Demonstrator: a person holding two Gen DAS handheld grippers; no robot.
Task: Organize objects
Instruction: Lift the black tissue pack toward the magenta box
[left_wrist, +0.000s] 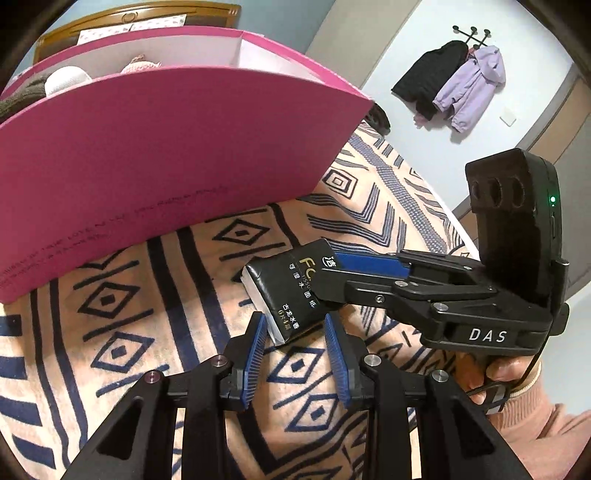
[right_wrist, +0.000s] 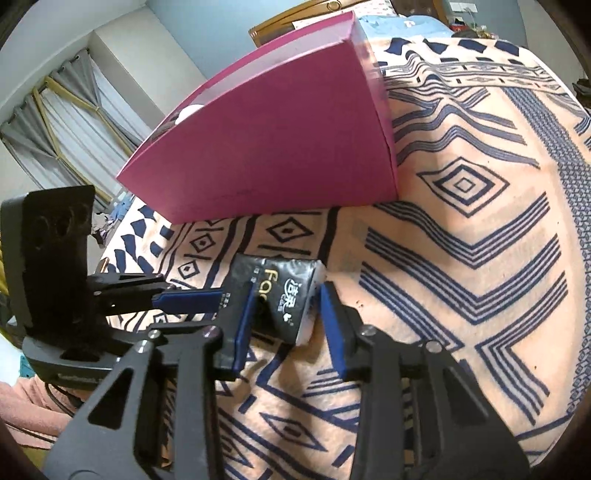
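Note:
A black tissue pack (left_wrist: 284, 291) (right_wrist: 280, 284) with gold and white print lies on the patterned bedspread (left_wrist: 122, 332), in front of a tall pink box (left_wrist: 166, 155) (right_wrist: 277, 140). My left gripper (left_wrist: 294, 319) has its blue pads at the pack's near corner and is shut on it at the tips. My right gripper (right_wrist: 289, 288) reaches in from the right of the left wrist view. Its pads stand on either side of the pack's other end and press it, so both grippers hold the same pack. A hand (left_wrist: 506, 373) in a pink sleeve holds the right gripper.
The pink box stands open at the top, with a white soft item (left_wrist: 68, 79) and a pink one (left_wrist: 138, 66) inside. Coats (left_wrist: 469, 81) hang on the far wall. A wooden headboard lies behind the box, and curtains (right_wrist: 66, 122) hang at the left. The bedspread (right_wrist: 461, 277) stretches to the right.

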